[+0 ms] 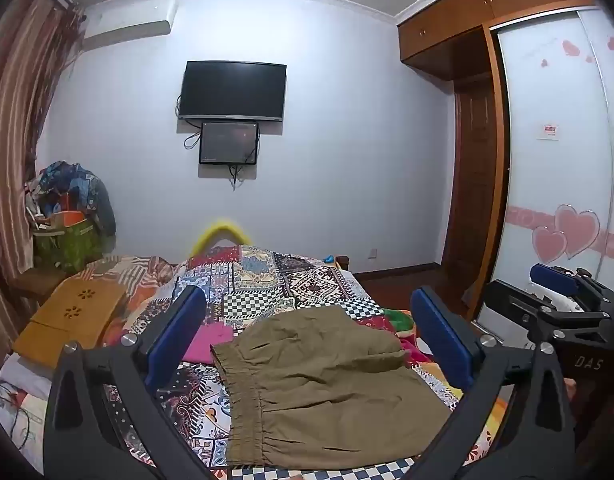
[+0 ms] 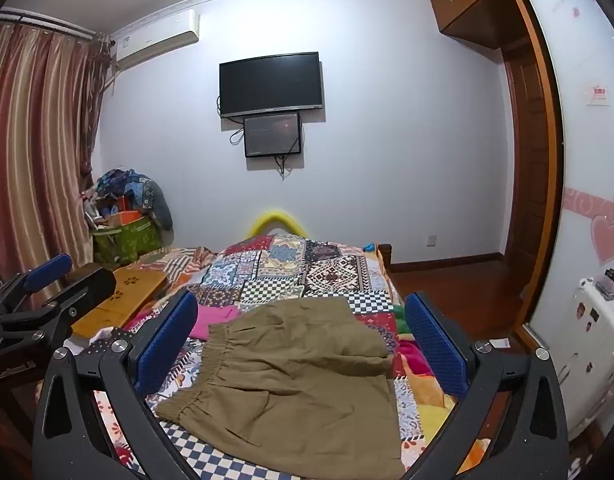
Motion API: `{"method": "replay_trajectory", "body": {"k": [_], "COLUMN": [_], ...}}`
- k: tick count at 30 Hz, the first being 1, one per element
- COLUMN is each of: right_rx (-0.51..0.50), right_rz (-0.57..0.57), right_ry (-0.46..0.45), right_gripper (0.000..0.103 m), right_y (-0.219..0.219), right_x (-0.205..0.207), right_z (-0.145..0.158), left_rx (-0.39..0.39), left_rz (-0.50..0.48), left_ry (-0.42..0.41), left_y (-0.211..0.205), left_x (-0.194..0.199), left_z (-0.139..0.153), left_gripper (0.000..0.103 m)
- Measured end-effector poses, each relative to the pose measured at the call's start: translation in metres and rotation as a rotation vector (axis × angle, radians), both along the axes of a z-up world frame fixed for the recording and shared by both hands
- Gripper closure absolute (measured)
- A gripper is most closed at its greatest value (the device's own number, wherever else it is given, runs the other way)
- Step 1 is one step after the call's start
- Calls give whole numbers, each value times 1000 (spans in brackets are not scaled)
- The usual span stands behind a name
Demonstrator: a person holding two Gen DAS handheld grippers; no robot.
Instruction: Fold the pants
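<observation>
- The left gripper and the right gripper hover with blue-padded jaws spread wide, nothing between them.
- The olive-brown pants lie below on the patchwork bedspread, folded short, elastic waistband gathered, soft cloth creased.
- A pink garment lies just beside the waistband.

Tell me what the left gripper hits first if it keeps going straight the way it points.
Probably the olive pants on the patchwork bedspread; the left gripper is open, tilted slightly downward above them. Depth is uncertain.
</observation>
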State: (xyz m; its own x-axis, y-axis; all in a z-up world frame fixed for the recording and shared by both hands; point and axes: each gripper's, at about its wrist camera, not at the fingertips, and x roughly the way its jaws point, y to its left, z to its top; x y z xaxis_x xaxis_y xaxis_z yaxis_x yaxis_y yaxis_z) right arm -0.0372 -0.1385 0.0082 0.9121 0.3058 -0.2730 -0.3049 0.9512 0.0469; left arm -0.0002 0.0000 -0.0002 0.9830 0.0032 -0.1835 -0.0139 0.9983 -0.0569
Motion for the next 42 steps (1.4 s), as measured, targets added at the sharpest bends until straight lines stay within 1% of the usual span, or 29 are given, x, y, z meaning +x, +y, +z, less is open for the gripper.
{"method": "replay_trajectory", "body": {"k": [4, 5, 10, 13, 15, 17, 23, 26, 42], "right_rx": [1, 2, 2, 3, 4, 3, 3, 6, 0], "right_rz": [0, -1, -3, -1, -1, -1, 1, 3, 4], "right_ry": [5, 5, 5, 11, 11, 11, 17, 24, 30], "right_gripper": [0, 0, 0, 0, 0, 0, 0, 0, 0], "right_y": [0, 0, 1, 0, 0, 6, 4, 7, 9], "right_x": [1, 1, 0, 0, -1, -1, -1, 3, 4], "right_z": [0, 0, 1, -1, -1, -8, -7, -13, -14], "left_rx": [1, -5, -13, -14, -11, -11, -10, -12, -13], "left_rz": [-4, -3, 5, 8, 11, 7, 4, 3, -1], "left_ry": [5, 8, 18, 30, 35, 37, 38, 39, 45], "left_y": [-1, 0, 2, 1, 1, 1, 3, 4, 4], "left_x": [-2, -2, -2, 2, 5, 5, 7, 6, 6], "left_z": [0, -7, -10, -5, -6, -7, -7, -7, -10], "left_gripper": [0, 0, 0, 0, 0, 0, 0, 0, 0]}}
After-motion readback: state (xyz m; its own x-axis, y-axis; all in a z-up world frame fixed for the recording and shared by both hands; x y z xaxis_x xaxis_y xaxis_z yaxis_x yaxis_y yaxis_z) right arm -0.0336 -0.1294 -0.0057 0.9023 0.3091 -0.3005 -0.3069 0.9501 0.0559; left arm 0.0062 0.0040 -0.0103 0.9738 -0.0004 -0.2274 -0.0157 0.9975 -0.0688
